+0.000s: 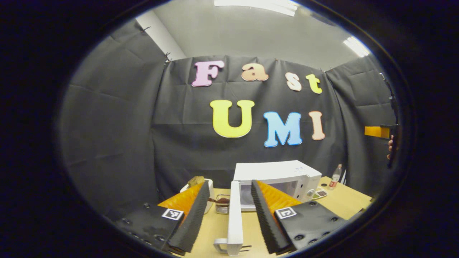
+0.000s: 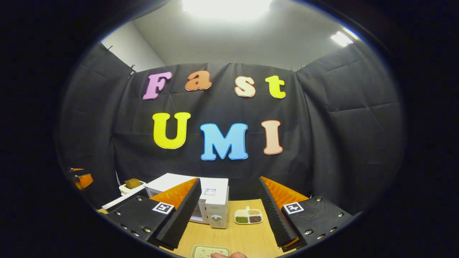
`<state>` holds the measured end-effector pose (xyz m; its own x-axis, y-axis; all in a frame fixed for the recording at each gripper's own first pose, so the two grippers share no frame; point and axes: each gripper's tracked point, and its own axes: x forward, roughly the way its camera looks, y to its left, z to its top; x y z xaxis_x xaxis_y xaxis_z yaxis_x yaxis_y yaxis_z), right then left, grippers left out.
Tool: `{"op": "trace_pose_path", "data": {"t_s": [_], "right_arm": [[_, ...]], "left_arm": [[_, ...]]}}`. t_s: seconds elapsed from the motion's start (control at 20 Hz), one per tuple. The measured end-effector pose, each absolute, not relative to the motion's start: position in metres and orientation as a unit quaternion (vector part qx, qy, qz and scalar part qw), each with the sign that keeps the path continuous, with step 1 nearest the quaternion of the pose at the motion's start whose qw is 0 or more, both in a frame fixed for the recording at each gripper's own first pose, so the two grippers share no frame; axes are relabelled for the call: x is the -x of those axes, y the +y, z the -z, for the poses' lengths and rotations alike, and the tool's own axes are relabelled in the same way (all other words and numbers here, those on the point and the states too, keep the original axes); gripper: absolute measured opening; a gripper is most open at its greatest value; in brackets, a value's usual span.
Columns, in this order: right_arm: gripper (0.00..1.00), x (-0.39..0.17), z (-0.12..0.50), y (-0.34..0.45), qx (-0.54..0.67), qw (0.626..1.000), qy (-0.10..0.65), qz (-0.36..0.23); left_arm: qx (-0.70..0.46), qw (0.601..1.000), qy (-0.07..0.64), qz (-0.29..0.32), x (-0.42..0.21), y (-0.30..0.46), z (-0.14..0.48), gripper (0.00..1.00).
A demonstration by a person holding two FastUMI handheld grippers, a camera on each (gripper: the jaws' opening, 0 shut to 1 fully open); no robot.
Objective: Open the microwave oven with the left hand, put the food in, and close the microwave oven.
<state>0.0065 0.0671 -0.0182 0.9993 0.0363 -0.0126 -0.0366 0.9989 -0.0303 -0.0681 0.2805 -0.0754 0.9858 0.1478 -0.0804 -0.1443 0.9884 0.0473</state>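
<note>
Between left gripper [image 1: 229, 215] fingers, microwave door [image 1: 235, 218], seemingly untouched

Ridged claw [image 1: 229, 211] fingers, square markers

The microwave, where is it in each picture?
Left gripper view: the white microwave sits low, right of centre, its door swung open toward the camera.
Right gripper view: it sits low, left of centre, partly behind a gripper finger.
Shared landmark: the small dish of food on the table beside the microwave.
</note>
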Motion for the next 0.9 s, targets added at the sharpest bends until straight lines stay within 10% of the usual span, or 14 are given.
{"op": "trace_pose_path", "data": {"t_s": [0.15, 0.9], "right_arm": [[0.97, -0.010, 0.027, 0.071, 0.020, 0.999, 0.017, -0.023], [0.95, -0.031, 0.034, 0.069, 0.038, 0.998, 0.032, -0.035]], "left_arm": [[-0.012, 0.991, 0.084, -0.106, 0.076, 0.307, 0.110, 0.08], [0.029, 0.976, 0.209, -0.054, 0.102, 0.299, 0.240, 0.07]]}}
